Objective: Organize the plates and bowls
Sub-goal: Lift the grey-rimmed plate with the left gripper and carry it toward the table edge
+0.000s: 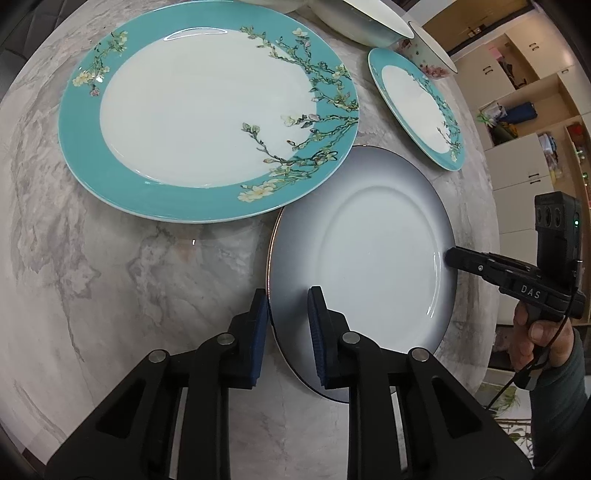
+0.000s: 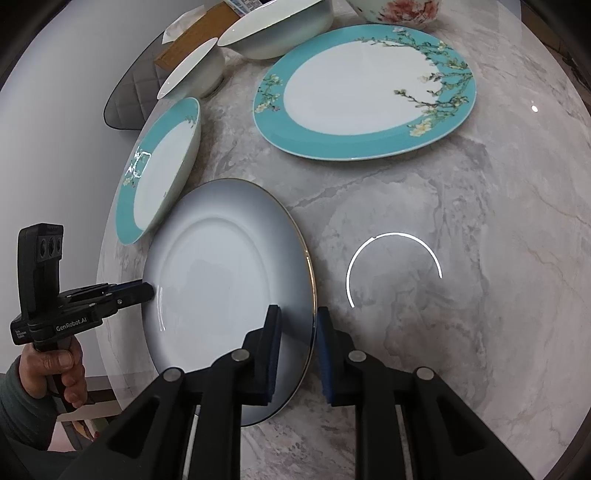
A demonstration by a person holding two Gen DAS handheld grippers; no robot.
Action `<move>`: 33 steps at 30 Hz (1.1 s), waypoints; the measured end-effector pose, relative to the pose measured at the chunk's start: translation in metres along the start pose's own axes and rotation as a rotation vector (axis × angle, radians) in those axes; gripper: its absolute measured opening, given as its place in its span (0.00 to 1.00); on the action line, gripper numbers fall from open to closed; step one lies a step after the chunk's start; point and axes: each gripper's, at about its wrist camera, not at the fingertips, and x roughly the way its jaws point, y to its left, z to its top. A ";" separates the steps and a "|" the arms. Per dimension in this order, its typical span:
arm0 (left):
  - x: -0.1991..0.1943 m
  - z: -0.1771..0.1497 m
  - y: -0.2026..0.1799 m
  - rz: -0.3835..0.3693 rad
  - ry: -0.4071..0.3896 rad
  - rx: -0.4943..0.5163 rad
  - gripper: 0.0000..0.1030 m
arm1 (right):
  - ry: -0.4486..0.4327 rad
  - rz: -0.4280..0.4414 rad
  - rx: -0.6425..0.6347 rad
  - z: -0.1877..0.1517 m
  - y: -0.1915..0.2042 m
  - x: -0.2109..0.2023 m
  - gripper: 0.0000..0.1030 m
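A white plate with a grey-shaded border and thin gold edge [image 1: 369,266] lay on the marble tabletop [image 1: 129,277], and both grippers had taken it by opposite sides of its rim. The left gripper [image 1: 288,328] had its jaws drawn narrow around the rim nearest it, one blue pad [image 1: 260,332] under the outer edge and the other on the plate's upper face. The right gripper [image 2: 297,347] straddled the opposite rim in the same narrow way, a pad on either side of the gold edge.

The plate's far edge touched, or perhaps sat slightly beneath, the large turquoise plate with blossom branches [image 1: 207,122]. A smaller turquoise plate [image 1: 417,107] lay just beside it on another side. Farther back stood two white bowls [image 2: 273,33] and a floral bowl [image 1: 432,55].

The risks, as I judged them: glazed china was slick, and each pad held only a thin strip of rim, so the plate could slide out if the two hands lifted unevenly or pulled apart. Raising it without first drawing it clear could scrape or tip the large turquoise plate. A swing to the side could knock the smaller plate, which in the right view appeared close to the tabletop's edge.
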 end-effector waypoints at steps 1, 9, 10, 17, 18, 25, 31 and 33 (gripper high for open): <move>-0.002 0.000 0.001 -0.005 -0.005 -0.009 0.17 | 0.002 0.005 0.006 0.000 -0.002 0.000 0.20; -0.007 -0.001 0.010 -0.050 -0.001 -0.060 0.15 | 0.002 0.033 0.026 -0.005 -0.008 -0.001 0.19; -0.008 -0.002 0.010 -0.055 -0.002 -0.064 0.15 | 0.001 0.034 0.027 -0.005 -0.008 -0.001 0.18; -0.009 -0.010 0.009 -0.059 -0.007 -0.075 0.15 | -0.001 0.035 0.018 -0.003 -0.006 -0.007 0.18; -0.011 -0.012 0.008 -0.058 -0.008 -0.077 0.15 | 0.001 0.034 0.017 -0.003 -0.005 -0.008 0.18; -0.034 -0.029 -0.006 -0.058 -0.029 -0.072 0.15 | -0.007 0.037 0.021 -0.015 0.007 -0.024 0.18; -0.059 -0.049 -0.014 -0.072 -0.039 -0.050 0.15 | -0.026 0.021 0.027 -0.036 0.023 -0.045 0.18; -0.066 -0.056 -0.014 -0.076 -0.039 -0.039 0.15 | -0.034 0.014 0.031 -0.045 0.031 -0.050 0.18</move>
